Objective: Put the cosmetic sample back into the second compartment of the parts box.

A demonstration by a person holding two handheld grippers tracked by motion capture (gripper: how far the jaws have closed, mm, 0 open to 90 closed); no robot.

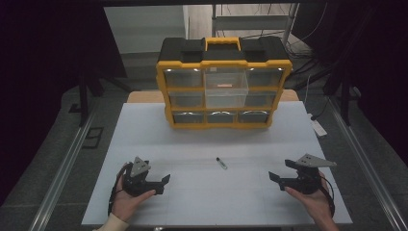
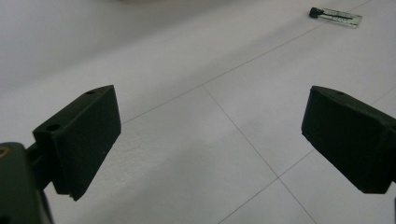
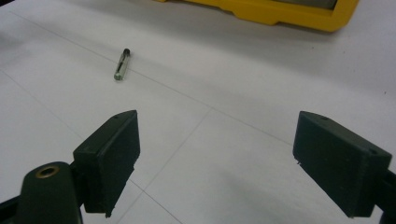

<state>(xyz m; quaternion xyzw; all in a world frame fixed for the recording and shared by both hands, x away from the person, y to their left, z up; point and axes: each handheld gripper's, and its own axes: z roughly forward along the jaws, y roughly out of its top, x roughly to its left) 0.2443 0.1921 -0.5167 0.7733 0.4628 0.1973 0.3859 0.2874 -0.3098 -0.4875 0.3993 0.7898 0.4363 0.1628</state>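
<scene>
— Down at the lower left of the high view?

— Left black two-jaw gripper, held in a hand, jaws spread wide, nothing between them. Just bare white table under it.

— And lower right of that view?

— Right black two-jaw gripper, held in the other hand. Jaws wide apart too, gripping nothing.

— Where is the small thing?

— Small clear glass tube with a black cap, lying flat on the white table, in the middle of the high view, a bit below centre. Between the two grippers, well apart from both.

— Same tube in the left gripper view?

— Yes, far upper right of the frame, black cap on its left end. Big black jaws low at both sides, with empty table between.

— And in the right gripper view?

— Upper left of the frame, cap pointing up, beside a thin seam line. Well above the left jaw, not touched.

— Anything at the top of the high view?

— Big yellow and black plastic box with clear little drawers, standing upright at the far end of the table. Middle clear drawer pulled out a little, something small and orange inside, too small to tell. Yellow edge of that box along the top of the right gripper view.
</scene>
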